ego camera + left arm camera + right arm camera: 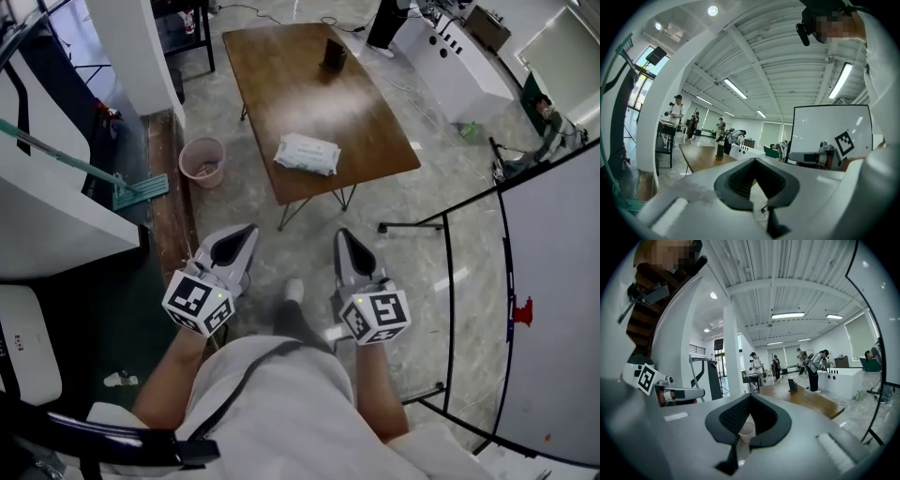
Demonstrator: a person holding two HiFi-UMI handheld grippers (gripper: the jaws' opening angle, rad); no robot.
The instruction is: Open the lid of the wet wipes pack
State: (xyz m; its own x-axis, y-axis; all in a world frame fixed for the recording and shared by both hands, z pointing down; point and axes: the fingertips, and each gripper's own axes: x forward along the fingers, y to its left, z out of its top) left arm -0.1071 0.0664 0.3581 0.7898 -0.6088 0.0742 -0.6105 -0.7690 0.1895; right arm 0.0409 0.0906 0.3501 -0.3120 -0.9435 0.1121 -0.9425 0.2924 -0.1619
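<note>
Wooden table: one wet wipes pack. Left gripper, right gripper: both fingers closed, empty.

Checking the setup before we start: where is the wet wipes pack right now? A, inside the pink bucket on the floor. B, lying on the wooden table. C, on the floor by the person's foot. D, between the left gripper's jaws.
B: the wet wipes pack lies flat on the wooden table near its closer edge, well ahead of the left gripper and the right gripper.
</note>
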